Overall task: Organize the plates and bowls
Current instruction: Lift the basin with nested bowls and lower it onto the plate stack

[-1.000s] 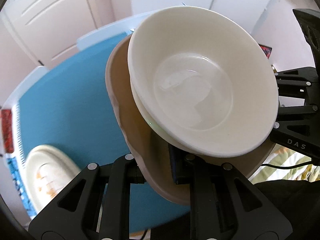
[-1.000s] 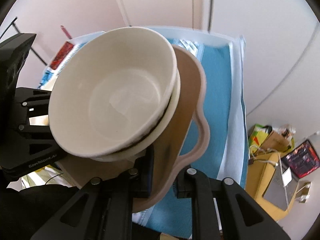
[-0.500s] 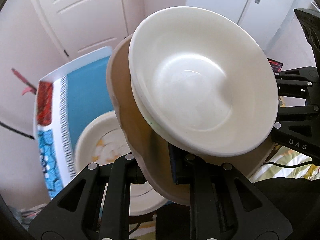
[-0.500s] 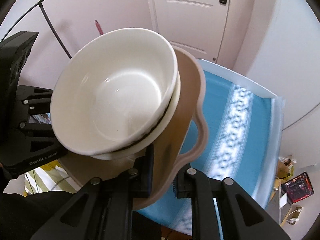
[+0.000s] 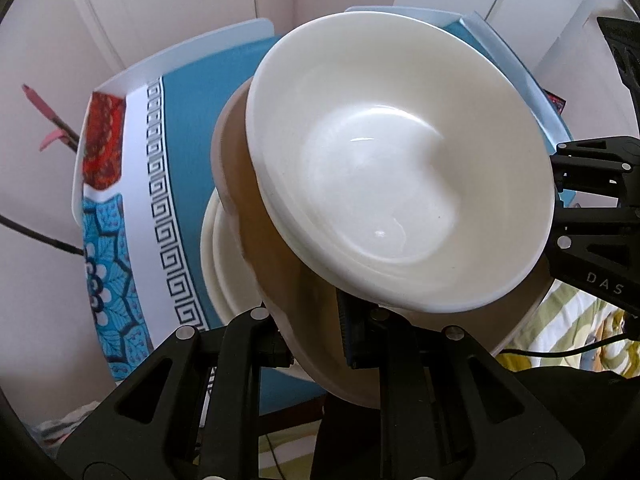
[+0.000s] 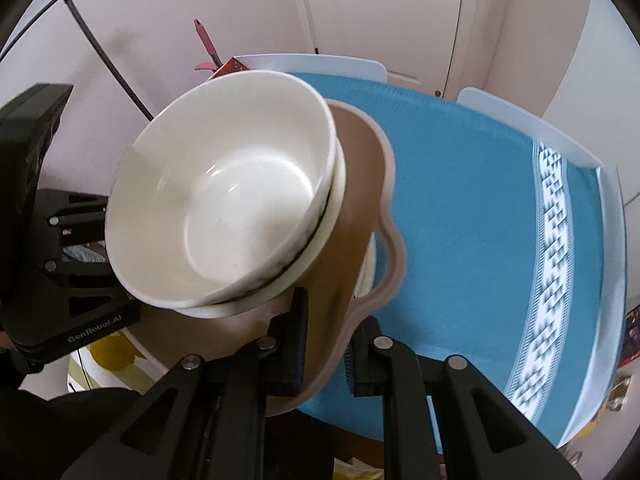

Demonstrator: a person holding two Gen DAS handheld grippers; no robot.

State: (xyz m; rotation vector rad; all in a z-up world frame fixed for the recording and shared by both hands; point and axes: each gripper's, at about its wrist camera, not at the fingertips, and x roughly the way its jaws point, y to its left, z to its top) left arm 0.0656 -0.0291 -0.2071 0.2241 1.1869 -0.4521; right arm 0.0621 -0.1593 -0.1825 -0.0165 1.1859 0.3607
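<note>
Above blue tablecloth point(image 6: 460, 208), both hand-held grippers point(image 5: 316, 344) point(image 6: 326, 344) clamp tan tray's point(image 6: 360, 184) rim.

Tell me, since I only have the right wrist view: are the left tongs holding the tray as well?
Observer: Yes. The left tongs are shut on the near rim of the tray, just below the stacked bowls.
Operator: Is anything on the table under that side?
Observer: A white plate lies on the tablecloth, partly hidden behind the tray's left edge.
</note>
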